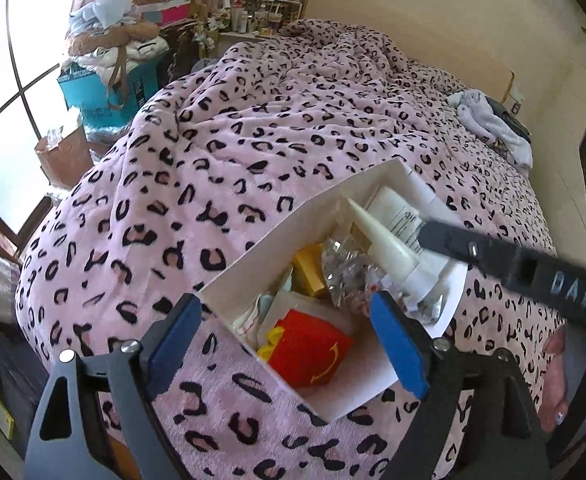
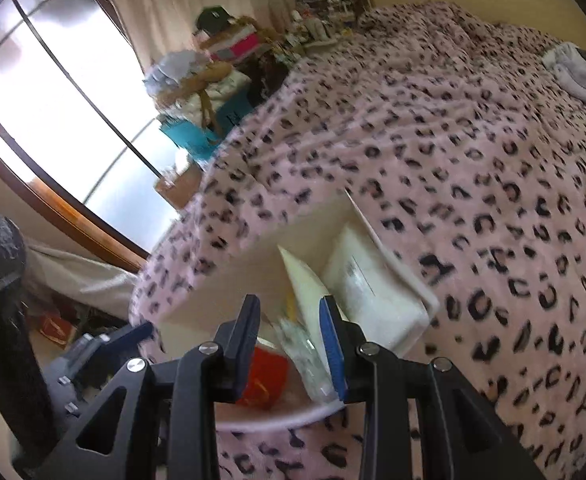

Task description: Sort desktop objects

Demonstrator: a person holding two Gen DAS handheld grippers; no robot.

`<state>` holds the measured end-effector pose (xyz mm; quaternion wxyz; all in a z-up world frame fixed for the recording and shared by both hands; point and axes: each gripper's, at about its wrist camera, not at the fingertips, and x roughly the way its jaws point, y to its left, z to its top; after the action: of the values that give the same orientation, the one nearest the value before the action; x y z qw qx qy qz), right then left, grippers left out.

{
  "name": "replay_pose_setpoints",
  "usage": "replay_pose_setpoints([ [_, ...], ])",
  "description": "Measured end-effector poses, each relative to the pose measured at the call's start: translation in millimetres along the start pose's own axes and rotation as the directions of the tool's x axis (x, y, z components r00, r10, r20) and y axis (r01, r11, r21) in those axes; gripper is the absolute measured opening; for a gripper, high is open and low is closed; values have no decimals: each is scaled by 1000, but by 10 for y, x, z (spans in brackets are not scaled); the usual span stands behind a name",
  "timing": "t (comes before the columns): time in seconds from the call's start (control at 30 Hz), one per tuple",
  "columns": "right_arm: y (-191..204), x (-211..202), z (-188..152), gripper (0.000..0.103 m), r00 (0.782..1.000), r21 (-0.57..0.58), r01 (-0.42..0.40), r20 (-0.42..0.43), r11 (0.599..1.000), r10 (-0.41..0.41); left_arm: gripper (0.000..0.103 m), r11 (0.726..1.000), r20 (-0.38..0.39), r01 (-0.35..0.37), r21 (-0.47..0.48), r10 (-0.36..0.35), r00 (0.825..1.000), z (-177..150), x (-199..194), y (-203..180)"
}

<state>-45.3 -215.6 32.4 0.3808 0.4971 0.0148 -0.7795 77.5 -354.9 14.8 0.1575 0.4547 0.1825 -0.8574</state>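
Observation:
A white cardboard box [image 1: 253, 256] lies on the pink leopard-print blanket [image 1: 253, 128]. It holds a red fries-shaped plush [image 1: 313, 348], a yellow box [image 1: 307, 270], crinkled clear wrap [image 1: 345, 276], a white tube [image 1: 381, 240] and a white bottle [image 1: 403, 216]. My left gripper [image 1: 289, 344] is open, its jaws straddling the box's near corner. My right gripper [image 2: 291, 344] is open above the box [image 2: 385, 304], over the clear wrap [image 2: 305, 356] and beside the red plush [image 2: 263, 376]. In the left view one of its fingers [image 1: 473, 248] reaches in over the tube.
The blanket covers the whole bed. Grey clothes [image 1: 489, 120] lie at its far right. A pile of bags, boxes and a teal box [image 1: 105, 92] stands at the left by the window [image 1: 17, 80]. A cluttered shelf [image 1: 261, 12] is at the far end.

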Motion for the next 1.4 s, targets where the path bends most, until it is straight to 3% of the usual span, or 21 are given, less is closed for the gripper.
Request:
replay_pose_setpoints([
  [0.3,-65,-165,-203,31,993,-29,118,3,993,-118,89,1000,-8,-13,-19,13,1000,-98,-75,70],
  [0.5,51,-313,-323,31,993,-34,116,1,993,-116,90,999,-11,-40,-35,39,999,-119,-234,0],
  [0.57,84,-382,-400,31,987,-37,160,7,986,-159,96,997,-13,-61,-44,60,998,-123,-303,-46],
  [0.77,134,-495,-638,33,947,-13,321,23,947,-321,97,993,5,-113,23,113,994,-206,-455,-327],
  [0.9,141,-463,-751,34,937,11,349,25,937,-349,98,985,10,-162,55,162,987,-280,-479,-417],
  [1.07,167,-338,-802,34,939,39,344,17,938,-345,98,985,-4,-164,60,164,986,-324,-442,-293],
  [1.4,355,-172,-763,34,911,39,411,26,911,-412,98,984,-8,-169,65,169,985,-256,-329,-62],
])
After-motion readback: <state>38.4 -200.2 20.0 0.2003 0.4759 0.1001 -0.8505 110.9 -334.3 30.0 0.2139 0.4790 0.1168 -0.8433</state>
